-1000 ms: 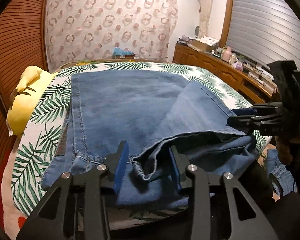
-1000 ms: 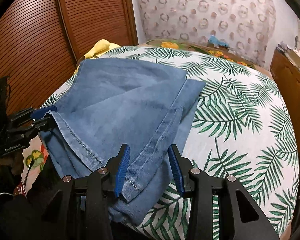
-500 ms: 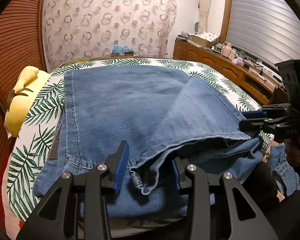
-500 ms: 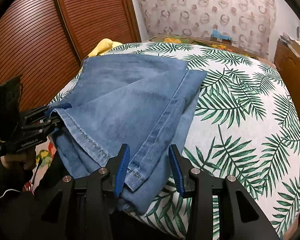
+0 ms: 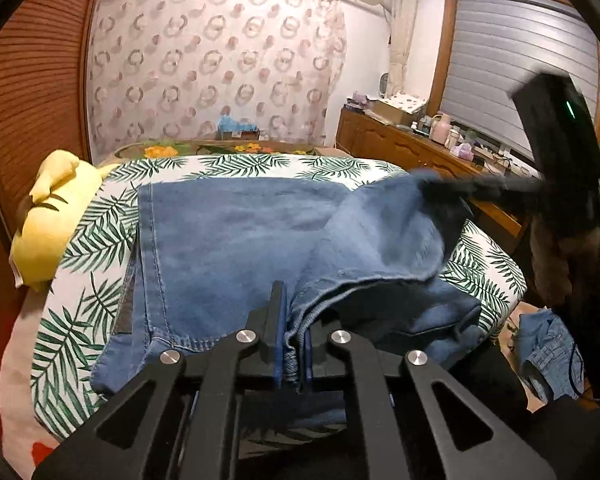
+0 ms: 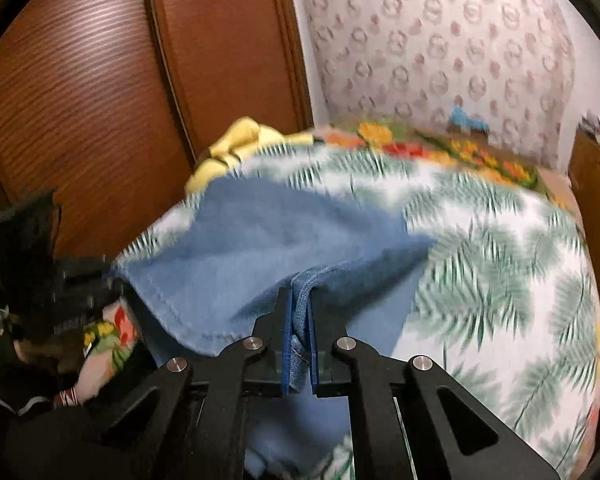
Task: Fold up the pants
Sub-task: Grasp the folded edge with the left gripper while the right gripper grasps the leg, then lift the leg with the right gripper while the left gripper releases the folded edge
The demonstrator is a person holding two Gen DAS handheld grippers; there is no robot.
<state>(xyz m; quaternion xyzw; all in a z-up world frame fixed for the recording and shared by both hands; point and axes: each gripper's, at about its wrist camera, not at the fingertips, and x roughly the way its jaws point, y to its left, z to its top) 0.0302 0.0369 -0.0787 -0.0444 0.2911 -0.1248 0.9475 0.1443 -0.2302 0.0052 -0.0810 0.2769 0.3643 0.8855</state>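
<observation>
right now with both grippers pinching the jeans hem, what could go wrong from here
1. The left gripper and right gripper each pinch only a thin edge of the jeans, so the denim could slip out as it lifts.
2. Several layers hang bunched below the raised hem, so the fold may land creased.
3. The jeans end near the bedspread edge and might slide off.

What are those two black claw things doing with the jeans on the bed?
A person is folding a pair of blue jeans on a bed with a leaf-print sheet, using a claw in each hand. The left claw is shut on the near hem of the jeans, and the right claw is shut on another bit of that hem. The pinched edge is raised off the sheet, while the rest of the jeans lies flat. A yellow soft toy sits beside them.
</observation>
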